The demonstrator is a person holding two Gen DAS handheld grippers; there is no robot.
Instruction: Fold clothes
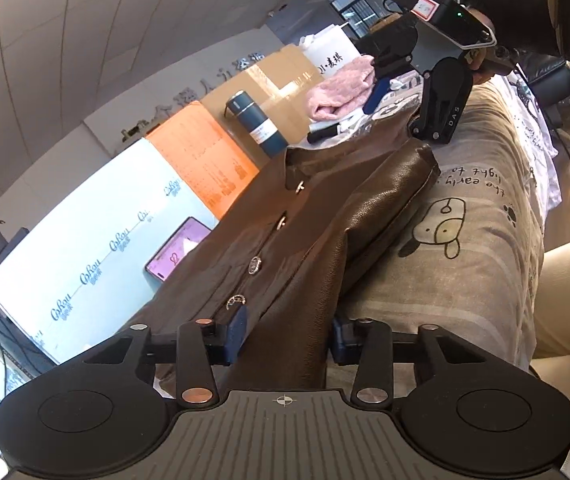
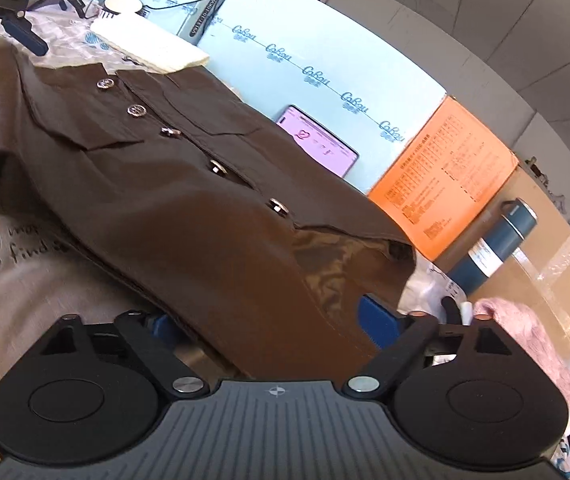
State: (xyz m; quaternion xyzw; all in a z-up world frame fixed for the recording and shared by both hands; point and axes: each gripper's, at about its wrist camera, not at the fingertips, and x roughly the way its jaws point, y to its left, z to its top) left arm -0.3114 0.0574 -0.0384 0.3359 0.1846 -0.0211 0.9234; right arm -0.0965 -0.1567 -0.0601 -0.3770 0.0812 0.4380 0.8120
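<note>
1. Jacket (image 1: 285, 240): brown, leather-look, with a row of metal buttons (image 1: 254, 265) down the front. It lies front-up on a grey printed sheet (image 1: 465, 240); one sleeve (image 1: 385, 208) is folded in along the body.
2. Left gripper (image 1: 288, 338): at one end of the jacket, its blue fingers (image 1: 237, 332) set on either side of a thick band of brown cloth. The cloth fills the gap between them; whether they truly pinch it cannot be told.
3. Right gripper (image 2: 277, 326): at the opposite end, by the collar and shiny lining (image 2: 325, 264). Its fingers (image 2: 377, 320) stand wide with the jacket's edge lying between them; a firm grip cannot be told.
4. Sheet: carries cartoon dogs (image 1: 441, 228) and handwritten-style lettering.
5. Phone (image 2: 319, 140): lit pink screen, just beside the jacket's far edge.
6. Boxes: pale blue (image 2: 325, 52), orange (image 2: 445, 172) and plain cardboard (image 2: 533, 280), ranged along the far side.
7. Flask (image 2: 497, 248): dark blue, upright, against the cardboard box.
8. Pink knit (image 1: 341, 88): bundled beyond the collar end, apart from the jacket.
9. Person: wears a dark head-mounted device (image 1: 445, 12).
</note>
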